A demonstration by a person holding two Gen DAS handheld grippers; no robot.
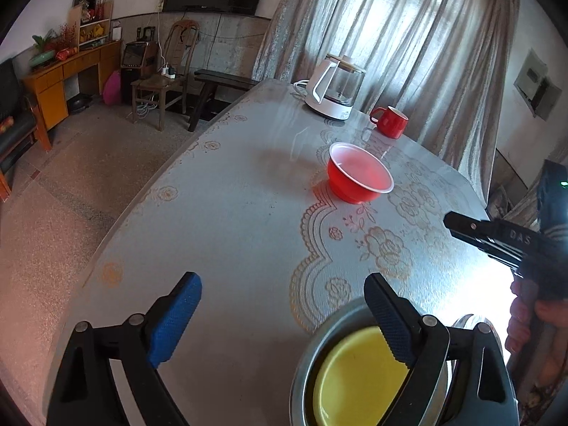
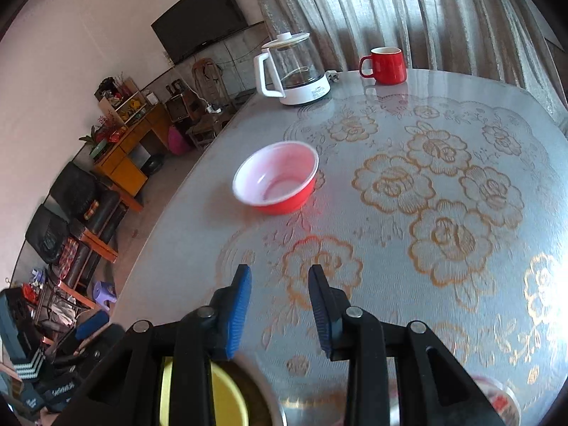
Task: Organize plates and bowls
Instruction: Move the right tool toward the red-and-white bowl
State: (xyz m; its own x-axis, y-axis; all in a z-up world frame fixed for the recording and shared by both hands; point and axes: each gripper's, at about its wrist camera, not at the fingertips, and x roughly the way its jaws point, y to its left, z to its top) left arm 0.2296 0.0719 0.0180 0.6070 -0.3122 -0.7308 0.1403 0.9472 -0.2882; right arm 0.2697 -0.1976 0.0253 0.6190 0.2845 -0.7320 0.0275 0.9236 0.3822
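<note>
The red bowl (image 1: 359, 174) stands alone and upright on the surface (image 1: 230, 220), on the near side of the white kettle (image 1: 332, 87) and the red mug (image 1: 389, 121). Nearer to the person than the red bowl, a yellow bowl (image 1: 355, 383) sits inside a metal bowl (image 1: 312, 348). The left tongs (image 1: 280, 319) are wide open and empty; the right tongs (image 2: 280, 310) are partly open, also empty (nothing is between the pads). The nesting step seems done, I think. Next, one hand should reach toward the red bowl and take its rim.
</note>
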